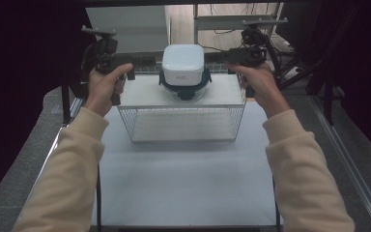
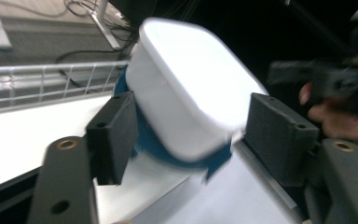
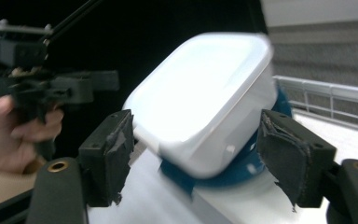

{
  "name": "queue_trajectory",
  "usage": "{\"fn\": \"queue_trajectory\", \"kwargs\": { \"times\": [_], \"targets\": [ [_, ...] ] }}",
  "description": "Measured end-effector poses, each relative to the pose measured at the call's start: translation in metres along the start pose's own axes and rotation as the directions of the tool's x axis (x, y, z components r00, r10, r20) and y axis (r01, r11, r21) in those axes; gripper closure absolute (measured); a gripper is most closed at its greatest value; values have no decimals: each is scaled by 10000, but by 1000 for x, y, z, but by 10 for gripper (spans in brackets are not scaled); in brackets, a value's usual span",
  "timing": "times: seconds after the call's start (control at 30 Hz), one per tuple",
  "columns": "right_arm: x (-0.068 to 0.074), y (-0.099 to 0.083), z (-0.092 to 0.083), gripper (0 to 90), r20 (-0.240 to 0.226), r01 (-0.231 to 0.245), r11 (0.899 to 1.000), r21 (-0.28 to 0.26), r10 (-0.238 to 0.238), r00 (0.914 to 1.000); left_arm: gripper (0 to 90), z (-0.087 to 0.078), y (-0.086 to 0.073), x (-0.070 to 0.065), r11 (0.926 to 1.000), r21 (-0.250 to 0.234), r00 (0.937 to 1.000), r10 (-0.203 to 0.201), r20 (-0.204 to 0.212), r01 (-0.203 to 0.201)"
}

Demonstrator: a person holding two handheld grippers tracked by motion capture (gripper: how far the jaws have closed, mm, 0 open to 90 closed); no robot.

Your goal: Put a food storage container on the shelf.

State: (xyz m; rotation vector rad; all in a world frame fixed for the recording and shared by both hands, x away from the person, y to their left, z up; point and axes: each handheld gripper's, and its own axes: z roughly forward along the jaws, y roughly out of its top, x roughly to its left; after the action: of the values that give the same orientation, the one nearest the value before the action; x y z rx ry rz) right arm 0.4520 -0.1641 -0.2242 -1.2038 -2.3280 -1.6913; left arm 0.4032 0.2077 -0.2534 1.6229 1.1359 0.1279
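Note:
A white square lidded box (image 1: 183, 63) sits on a clear bowl with a dark blue lid (image 1: 185, 88), on top of a wire rack (image 1: 181, 118). My left gripper (image 1: 142, 61) stands at the box's left side and my right gripper (image 1: 228, 59) at its right side, both level with it. In the left gripper view the white box (image 2: 191, 88) and blue lid (image 2: 154, 145) lie ahead between the open jaws of my left gripper (image 2: 196, 135), and the pads do not press on them. In the right gripper view the box (image 3: 205, 102) stands likewise ahead of my open right gripper (image 3: 200, 158).
The rack has a white top board (image 1: 145, 95) and stands at the back of a white table mat (image 1: 183, 179). Metal frame bars (image 1: 241, 21) and cables lie behind it. Dark curtains close off both sides.

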Motion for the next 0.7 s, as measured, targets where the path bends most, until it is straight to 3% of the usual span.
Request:
{"fn": "queue_trajectory", "kwargs": {
  "times": [0.2,0.3,0.4,0.6,0.7],
  "targets": [
    [14,-46,-29,236,343,1264,9918,196,-1270,9913,251,-22,-58,-6,9986,129,9984,521,-236,-518],
    [17,-78,-41,226,713,1842,9822,375,-1865,9799,240,-30,-89,-11,9960,194,9947,885,-517,-876],
    [17,-106,-48,221,1091,2131,9760,450,-2169,9701,233,-34,-119,-11,9947,334,9935,987,-570,-969],
    [11,-171,-54,219,1294,2213,9734,591,-2273,9652,234,-34,-179,-2,9926,580,9883,1126,-1030,-1071],
    [2,-205,-55,219,1233,1892,9791,746,-1974,9725,235,-28,-204,2,9886,1019,9868,1220,-1063,-1112]
  ]
}}
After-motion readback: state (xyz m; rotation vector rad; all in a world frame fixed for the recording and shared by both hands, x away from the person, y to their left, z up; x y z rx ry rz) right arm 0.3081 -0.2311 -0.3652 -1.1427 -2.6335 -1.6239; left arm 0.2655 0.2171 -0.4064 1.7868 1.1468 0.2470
